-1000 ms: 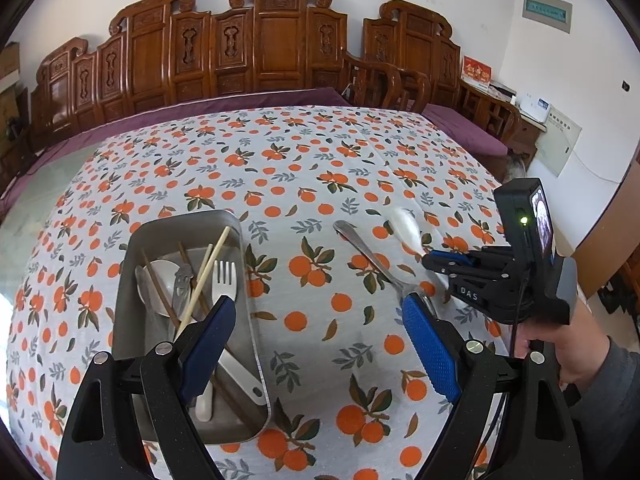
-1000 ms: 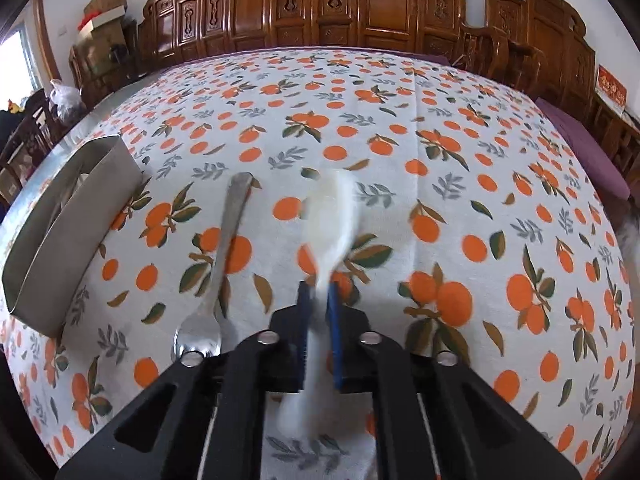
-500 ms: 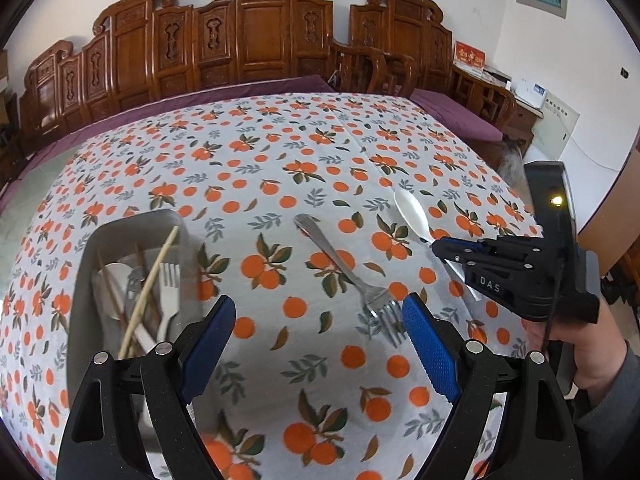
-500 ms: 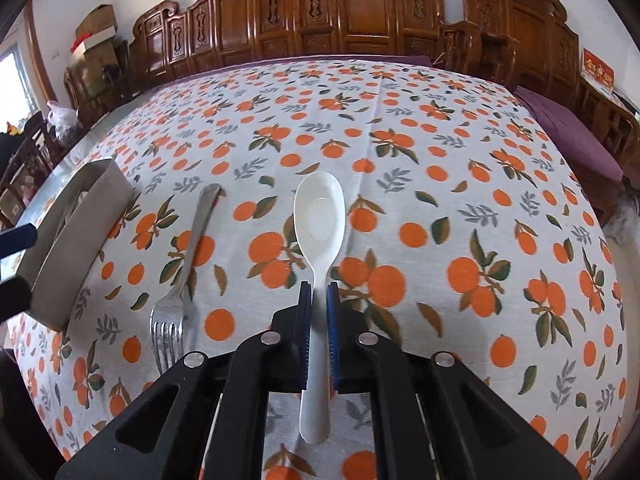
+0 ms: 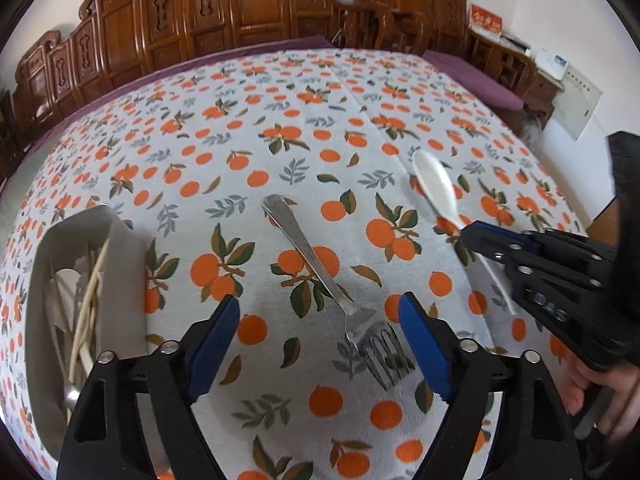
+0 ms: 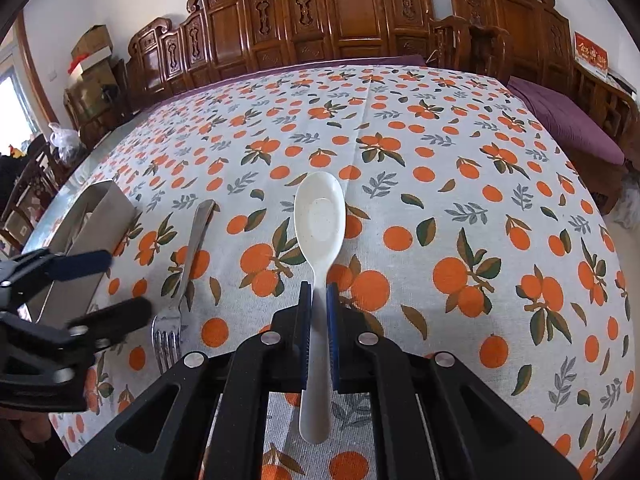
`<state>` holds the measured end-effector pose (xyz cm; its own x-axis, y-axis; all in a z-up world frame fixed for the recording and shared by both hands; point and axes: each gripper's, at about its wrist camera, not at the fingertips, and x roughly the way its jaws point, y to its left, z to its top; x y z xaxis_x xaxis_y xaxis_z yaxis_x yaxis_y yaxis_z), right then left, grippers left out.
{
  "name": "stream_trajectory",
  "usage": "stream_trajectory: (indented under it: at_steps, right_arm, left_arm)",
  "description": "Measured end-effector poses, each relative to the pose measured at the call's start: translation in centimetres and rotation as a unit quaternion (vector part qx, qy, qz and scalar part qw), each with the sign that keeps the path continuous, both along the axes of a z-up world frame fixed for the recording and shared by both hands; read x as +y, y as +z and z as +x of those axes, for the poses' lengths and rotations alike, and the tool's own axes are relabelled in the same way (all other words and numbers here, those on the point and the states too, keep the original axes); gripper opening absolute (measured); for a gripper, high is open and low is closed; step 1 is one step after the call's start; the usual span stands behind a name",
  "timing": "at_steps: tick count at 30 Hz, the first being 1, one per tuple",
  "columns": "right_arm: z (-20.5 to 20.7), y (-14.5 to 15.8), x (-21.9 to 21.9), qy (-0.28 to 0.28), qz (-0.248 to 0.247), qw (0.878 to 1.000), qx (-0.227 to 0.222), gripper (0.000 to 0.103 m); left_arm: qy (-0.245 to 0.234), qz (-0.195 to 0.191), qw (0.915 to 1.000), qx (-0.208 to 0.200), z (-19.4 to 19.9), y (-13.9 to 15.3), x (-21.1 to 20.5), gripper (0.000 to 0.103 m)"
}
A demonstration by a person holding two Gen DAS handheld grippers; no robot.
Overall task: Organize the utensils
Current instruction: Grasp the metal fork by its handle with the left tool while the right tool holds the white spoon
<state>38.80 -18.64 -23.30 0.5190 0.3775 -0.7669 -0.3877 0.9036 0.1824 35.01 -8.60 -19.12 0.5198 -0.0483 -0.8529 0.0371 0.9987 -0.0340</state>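
While your right gripper keeps the white plastic spoon pinched by its handle, clear of the desk, your left gripper narrows around the steel fork, still ungrasped, probably bound for the grey metal tray.

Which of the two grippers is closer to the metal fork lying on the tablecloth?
Left. The left gripper hangs over the fork, jaws closing around it; the right gripper is beside it, shut on the white spoon.
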Motion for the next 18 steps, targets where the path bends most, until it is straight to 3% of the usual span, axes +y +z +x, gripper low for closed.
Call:
stream_trajectory:
  at_steps: [5, 7, 12, 18]
  right_arm:
    - [0.1, 0.1, -0.3, -0.003, 0.006, 1.000, 0.001, 0.009]
    - [0.1, 0.1, -0.4, -0.006, 0.010, 1.000, 0.001, 0.009]
    - [0.1, 0.1, -0.5, -0.006, 0.012, 1.000, 0.003, 0.009]
    - [0.1, 0.0, -0.3, -0.004, 0.012, 1.000, 0.003, 0.009]
  left_arm:
    - [0.000, -0.002, 0.9998, 0.020, 1.0, -1.2, -0.7, 0.068]
    - [-0.003, -0.006, 0.9995, 0.031, 1.3, -1.8, -0.9, 0.058]
    - [-0.004, -0.017, 0.9989, 0.044, 1.4, -2.5, -0.8, 0.056]
    - [-0.021, -0.023, 0.9985, 0.045, 0.8, -2.3, -0.6, 0.035]
